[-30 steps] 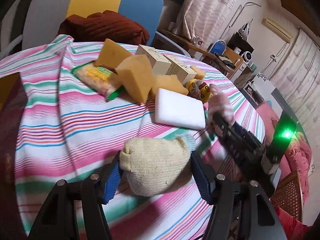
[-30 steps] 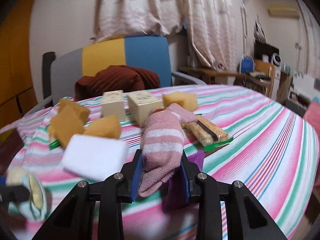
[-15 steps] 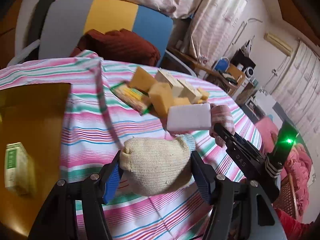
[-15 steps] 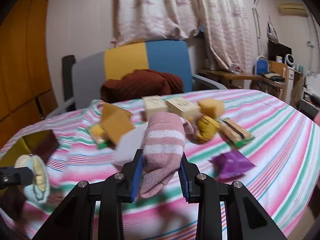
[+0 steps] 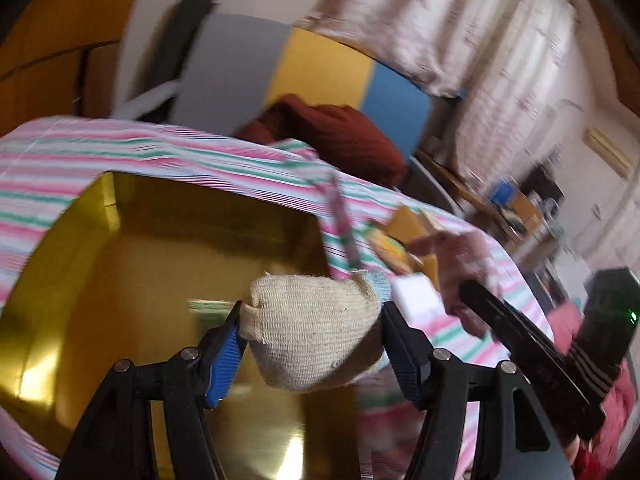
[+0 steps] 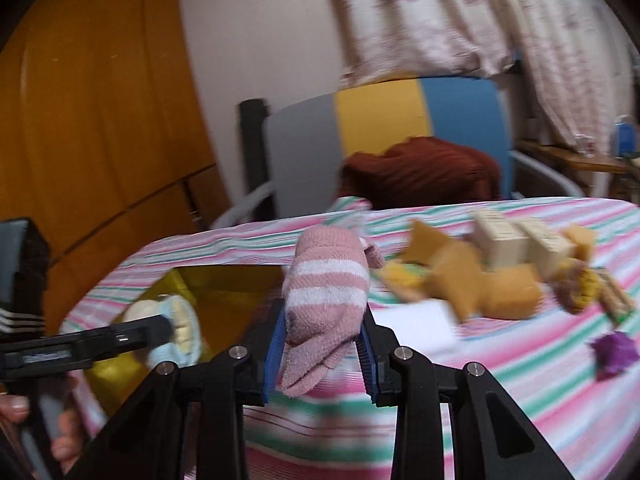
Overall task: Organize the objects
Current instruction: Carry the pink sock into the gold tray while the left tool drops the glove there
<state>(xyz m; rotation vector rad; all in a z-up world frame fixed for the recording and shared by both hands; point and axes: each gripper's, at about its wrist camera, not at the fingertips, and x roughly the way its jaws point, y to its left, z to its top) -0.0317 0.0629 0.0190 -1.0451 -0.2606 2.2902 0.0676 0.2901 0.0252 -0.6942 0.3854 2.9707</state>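
Left wrist view: the left gripper [image 5: 312, 344] clamps a balled, coarse-knit cream sock [image 5: 310, 330] with a pale blue cuff between its blue ribbed pads, above a shiny gold square box [image 5: 120, 280] sunk in the striped tablecloth [image 5: 80, 152]. At 3 o'clock the right gripper [image 5: 480, 300] carries a fuzzy pink sock [image 5: 460, 256].

Right wrist view: the right gripper's jaws pinch the pink sock, terry-textured with white stripes, hanging limp over the cloth. At 9 o'clock the cream sock hovers over the gold box. At 2 o'clock lie blurred tan sponge wedges [image 6: 460, 280] and cream cartons [image 6: 516, 244].
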